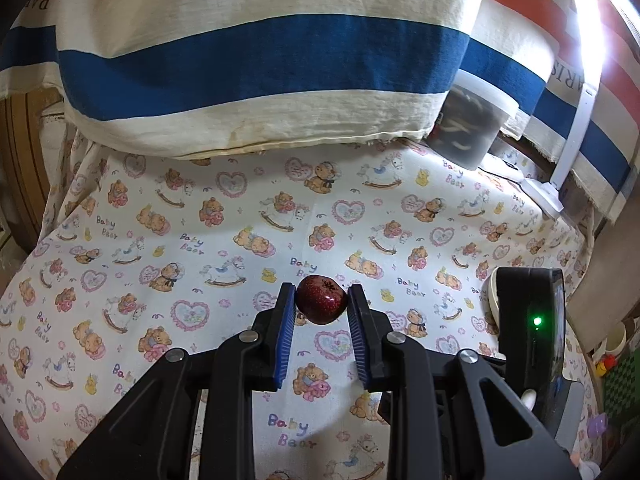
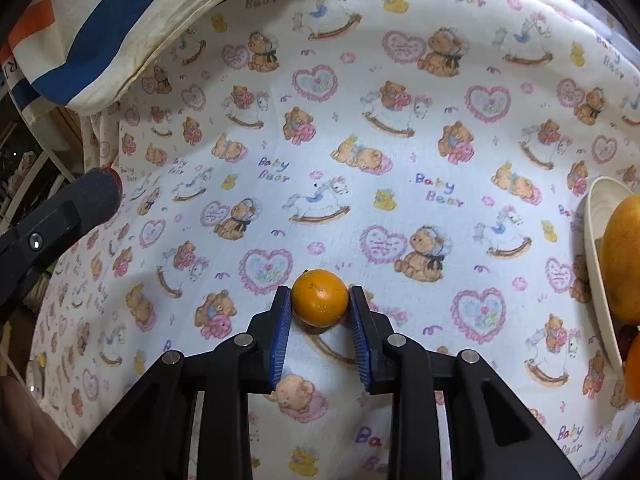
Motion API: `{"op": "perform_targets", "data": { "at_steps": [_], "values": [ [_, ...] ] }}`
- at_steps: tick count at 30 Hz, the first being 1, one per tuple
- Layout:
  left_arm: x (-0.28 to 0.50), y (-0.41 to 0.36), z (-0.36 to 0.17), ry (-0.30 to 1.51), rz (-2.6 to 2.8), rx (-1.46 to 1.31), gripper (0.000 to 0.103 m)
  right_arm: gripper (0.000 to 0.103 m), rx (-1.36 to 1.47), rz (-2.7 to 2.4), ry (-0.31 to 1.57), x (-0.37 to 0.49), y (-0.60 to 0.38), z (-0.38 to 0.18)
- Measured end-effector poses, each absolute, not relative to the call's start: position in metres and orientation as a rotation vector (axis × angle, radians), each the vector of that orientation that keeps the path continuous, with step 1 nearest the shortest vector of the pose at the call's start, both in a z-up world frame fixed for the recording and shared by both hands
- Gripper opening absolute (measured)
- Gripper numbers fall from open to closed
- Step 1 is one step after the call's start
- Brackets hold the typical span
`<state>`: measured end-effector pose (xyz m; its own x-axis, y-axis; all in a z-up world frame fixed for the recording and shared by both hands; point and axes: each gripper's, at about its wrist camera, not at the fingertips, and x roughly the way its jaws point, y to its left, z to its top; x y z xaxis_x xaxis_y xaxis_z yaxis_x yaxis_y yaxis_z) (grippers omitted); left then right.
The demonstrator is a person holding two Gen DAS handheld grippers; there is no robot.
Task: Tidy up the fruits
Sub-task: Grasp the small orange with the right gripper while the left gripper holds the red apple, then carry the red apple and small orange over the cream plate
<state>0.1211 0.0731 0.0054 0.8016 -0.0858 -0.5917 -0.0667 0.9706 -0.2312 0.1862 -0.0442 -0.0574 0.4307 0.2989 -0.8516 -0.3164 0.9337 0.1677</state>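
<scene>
The left gripper (image 1: 321, 300) clamps a dark red fruit (image 1: 321, 299) between its tips, off the cloth. The right gripper (image 2: 320, 300) brackets a small orange fruit (image 2: 319, 298), pads touching its sides (whether gripping, I cannot tell); the plate (image 2: 600, 248) lies rightward of those jaws.

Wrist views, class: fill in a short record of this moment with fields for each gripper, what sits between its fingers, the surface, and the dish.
left gripper: shut on the dark red fruit, held above the cloth
right gripper: small orange fruit between its blue pads, both touching it
surface: Baby Bear cloth with bears, hearts and rocking horses
dish: cream plate at the right edge of the right wrist view, holding a large orange fruit
backdrop: striped PARIS fabric
</scene>
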Motion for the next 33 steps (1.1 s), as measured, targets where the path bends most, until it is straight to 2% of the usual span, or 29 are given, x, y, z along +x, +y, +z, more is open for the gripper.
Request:
{"op": "perform_targets", "data": {
  "at_steps": [16,33],
  "values": [
    [0.112,0.063,0.013,0.613,-0.043,-0.221,0.025,0.030,0.019,0.370,0.925,0.154,-0.096,-0.012],
    [0.098,0.017,0.010,0.605,-0.163,-0.126,0.025,0.030,0.066,0.327,0.833,0.120,-0.182,0.018]
  ]
}}
